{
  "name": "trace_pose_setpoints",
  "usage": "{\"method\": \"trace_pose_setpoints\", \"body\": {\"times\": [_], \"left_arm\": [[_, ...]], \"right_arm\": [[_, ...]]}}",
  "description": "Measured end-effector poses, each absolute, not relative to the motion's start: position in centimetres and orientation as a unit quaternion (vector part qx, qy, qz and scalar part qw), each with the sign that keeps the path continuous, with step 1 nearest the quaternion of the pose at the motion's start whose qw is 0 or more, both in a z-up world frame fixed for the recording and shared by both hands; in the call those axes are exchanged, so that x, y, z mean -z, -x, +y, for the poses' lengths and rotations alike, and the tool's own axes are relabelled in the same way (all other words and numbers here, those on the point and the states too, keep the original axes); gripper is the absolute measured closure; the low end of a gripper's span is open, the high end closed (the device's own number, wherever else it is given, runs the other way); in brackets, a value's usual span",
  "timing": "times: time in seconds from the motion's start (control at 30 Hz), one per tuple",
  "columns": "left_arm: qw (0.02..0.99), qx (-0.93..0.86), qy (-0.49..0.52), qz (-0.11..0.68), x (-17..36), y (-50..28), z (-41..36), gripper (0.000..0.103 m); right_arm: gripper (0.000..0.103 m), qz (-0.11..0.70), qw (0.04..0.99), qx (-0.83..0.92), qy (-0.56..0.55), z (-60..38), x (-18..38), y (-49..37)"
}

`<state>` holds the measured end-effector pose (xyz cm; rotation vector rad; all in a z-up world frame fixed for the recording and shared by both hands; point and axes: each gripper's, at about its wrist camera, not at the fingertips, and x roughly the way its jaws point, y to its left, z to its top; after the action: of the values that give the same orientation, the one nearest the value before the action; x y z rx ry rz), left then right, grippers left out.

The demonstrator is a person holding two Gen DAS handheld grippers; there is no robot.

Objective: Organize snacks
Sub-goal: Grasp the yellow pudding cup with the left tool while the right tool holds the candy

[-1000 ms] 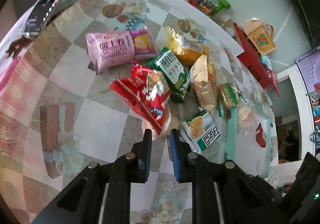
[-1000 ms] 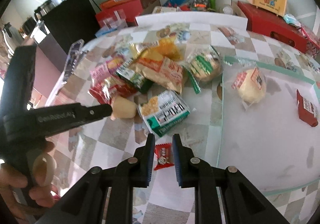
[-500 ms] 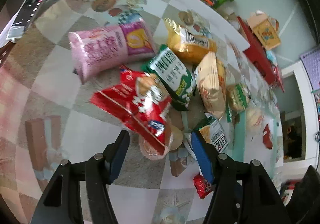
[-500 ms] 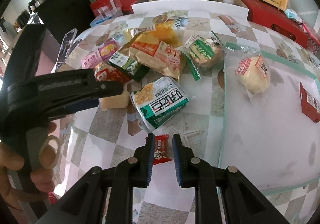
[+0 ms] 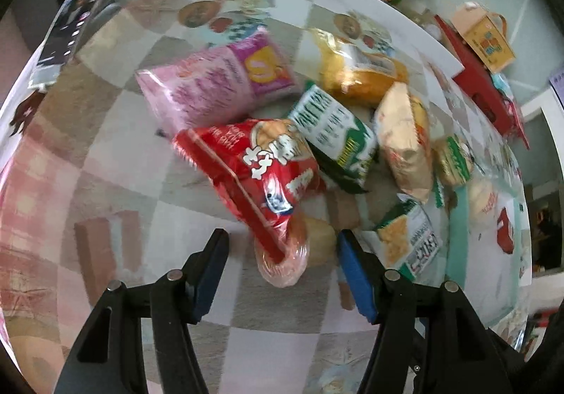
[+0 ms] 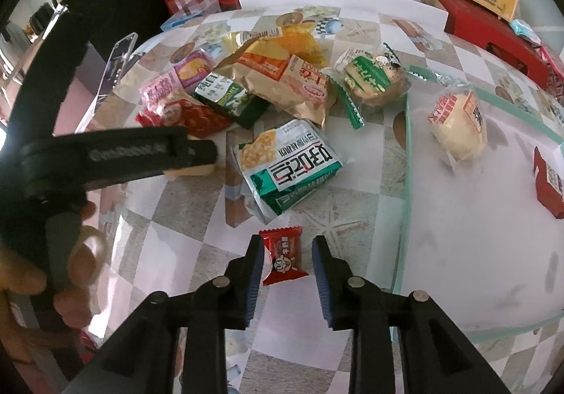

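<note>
A pile of snack bags lies on the checkered table. My left gripper is open, its fingers on either side of a wrapped pale bun that sits under the corner of a red snack bag. That gripper also shows in the right wrist view, over the bun. My right gripper is open around a small red candy lying on the table. A green and white bag lies just beyond the candy.
A pink bag, a yellow bag, a dark green bag and a gold bag are heaped together. A glass-edged white mat at the right holds a wrapped bread and a red packet. A phone stands at the left edge.
My left gripper opened and moved forward to straddle the bun under the red bag. My right gripper opened from shut and now has the red candy between its fingers.
</note>
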<state>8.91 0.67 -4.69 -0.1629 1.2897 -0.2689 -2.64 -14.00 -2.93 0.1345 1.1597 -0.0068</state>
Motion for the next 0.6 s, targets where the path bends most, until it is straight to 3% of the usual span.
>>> {"method": "trace_pose_setpoints", "body": {"times": [0.47,0.6], "left_arm": [[0.793,0.127,0.013,0.596,5.4,-9.4,-1.7,0.039],[0.794,0.12,0.011,0.595,5.4,-9.4,-1.7,0.054]], "right_arm": [[0.069,0.566,0.824,0.017,0.01,-11.3,4.7,2.4],[0.069,0.562,0.826,0.018,0.024,-10.7,4.7,2.8]]}}
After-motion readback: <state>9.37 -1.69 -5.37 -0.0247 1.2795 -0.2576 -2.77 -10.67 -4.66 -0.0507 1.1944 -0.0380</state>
